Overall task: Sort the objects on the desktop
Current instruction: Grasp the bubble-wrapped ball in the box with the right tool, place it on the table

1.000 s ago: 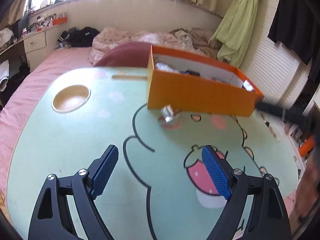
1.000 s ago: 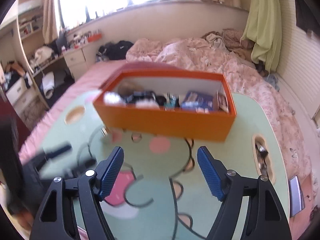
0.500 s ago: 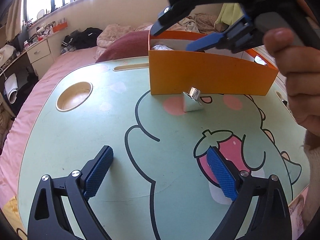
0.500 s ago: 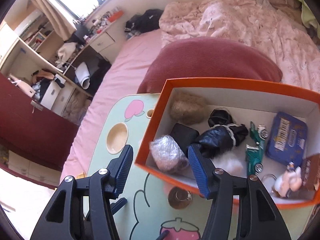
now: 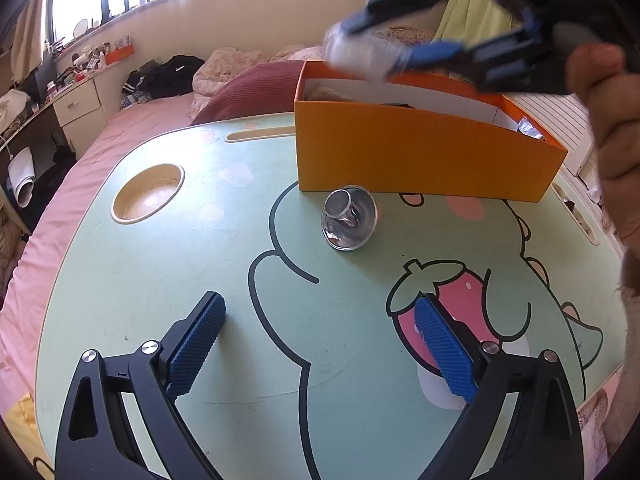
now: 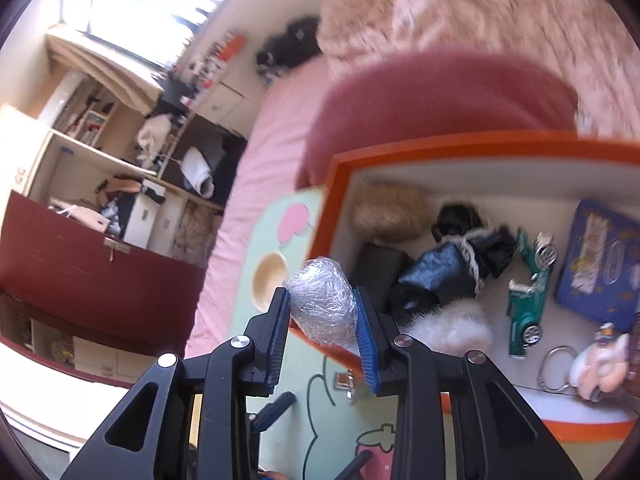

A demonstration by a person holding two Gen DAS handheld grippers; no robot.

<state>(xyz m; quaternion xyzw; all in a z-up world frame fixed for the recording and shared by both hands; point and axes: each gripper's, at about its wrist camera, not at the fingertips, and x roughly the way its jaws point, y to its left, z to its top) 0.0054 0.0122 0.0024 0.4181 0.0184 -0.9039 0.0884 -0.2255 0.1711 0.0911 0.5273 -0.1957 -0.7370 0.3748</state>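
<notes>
- Green table [image 5: 168, 280], cartoon print, round cup recess [image 5: 148, 193] at far left; bed [image 5: 92, 148] beyond it.
- Orange box [image 5: 420, 156] standing on the table's far side, open top, white inside; in the right wrist view holding a tan fluffy lump [image 6: 388, 216], a black bundle [image 6: 460, 268], a green toy car [image 6: 528, 300], a blue packet [image 6: 600, 264], a key ring [image 6: 558, 368] and a small pale figure [image 6: 600, 360].
- Left gripper [image 5: 320, 344] low over the near table, jaws spread wide, nothing between the blue pads [image 5: 196, 344].
- Right gripper [image 6: 322, 320] pinching the foil ball [image 6: 324, 306], one pad on each flank.
- Foil ball egg-shaped, crinkled silver, long axis running along the fingers and pointing away from the camera; rounded far end poking past the fingertips. Raised in the air over the box's left end, at its rim (blurred in the left wrist view, so exact height above the rim not readable) [image 5: 360, 54].
- Hand [image 5: 612, 132] gripping the right tool's handle, at the right edge of the left wrist view.
- Small shiny metal funnel-like piece [image 5: 348, 220] lying on its side on the table, just in front of the box's near wall, narrow end up and to the left, wide mouth toward the camera.
</notes>
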